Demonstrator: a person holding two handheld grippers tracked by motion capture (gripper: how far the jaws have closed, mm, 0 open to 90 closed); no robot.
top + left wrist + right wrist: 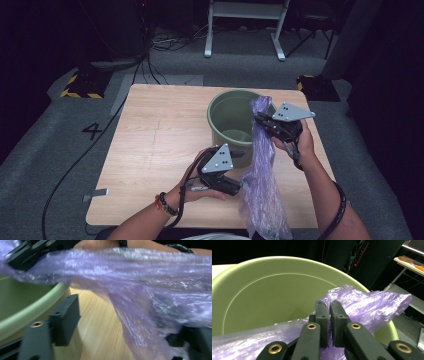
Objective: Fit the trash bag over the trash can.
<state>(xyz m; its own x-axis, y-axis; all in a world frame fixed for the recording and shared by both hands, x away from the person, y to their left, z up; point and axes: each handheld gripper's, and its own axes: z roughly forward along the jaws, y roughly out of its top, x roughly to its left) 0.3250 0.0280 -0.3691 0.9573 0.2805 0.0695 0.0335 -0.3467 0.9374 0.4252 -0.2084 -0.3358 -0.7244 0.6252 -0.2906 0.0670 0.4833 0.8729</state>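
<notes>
The thin, crinkled purple plastic bag [261, 170] hangs long and loose at the near right of the table, its top bunched up by the bucket's rim and its tail trailing down past the table's near edge. Up top, the right gripper [263, 120] has it: in the right gripper view the two black jaws are squeezed together on a fold of the purple film [362, 305], with the bag's end poking out beyond them over the bucket's rim.

Down low, the left gripper [239, 186] sits just beside the bag's lower stretch. Its jaws stand wide apart in the left gripper view, one at the left by the bucket wall, the other at the right behind the film, and the bag [140, 295] drapes across the gap between them without being pinched.

Right behind the bag stands the round pale green plastic bucket [222, 112], upright on the light wooden table [155, 150]; its smooth inner wall [269, 297] lies just past the right gripper's jaws.

Beyond the table, black cables [165, 42] trail over the grey floor.
</notes>
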